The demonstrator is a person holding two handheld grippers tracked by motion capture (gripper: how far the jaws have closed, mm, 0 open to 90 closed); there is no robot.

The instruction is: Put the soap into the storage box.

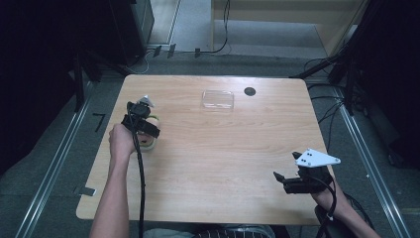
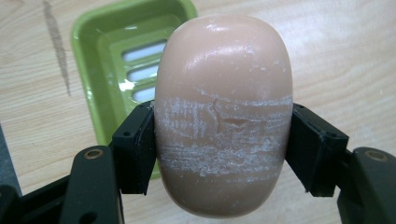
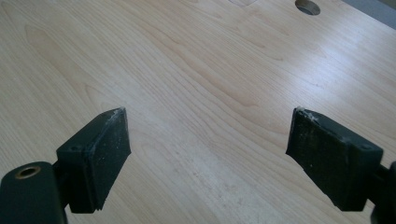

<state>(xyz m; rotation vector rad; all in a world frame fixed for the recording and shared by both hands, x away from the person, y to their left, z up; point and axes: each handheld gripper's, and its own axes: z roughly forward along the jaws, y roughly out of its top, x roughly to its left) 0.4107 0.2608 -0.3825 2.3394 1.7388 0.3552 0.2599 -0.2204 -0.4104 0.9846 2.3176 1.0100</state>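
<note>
The left gripper [image 2: 223,154] has its two black jaws clamped on the sides of a peach-coloured bar of soap [image 2: 224,112], held off the wooden table [image 1: 223,148] above and partly in front of a green slotted soap dish [image 2: 107,60]; the right gripper [image 3: 208,154] rests near the table's right edge with jaws wide apart and nothing between them. The pick-up looks done, while setting the soap down is judged as left to do, whether in the dish or elsewhere I cannot tell.
</note>
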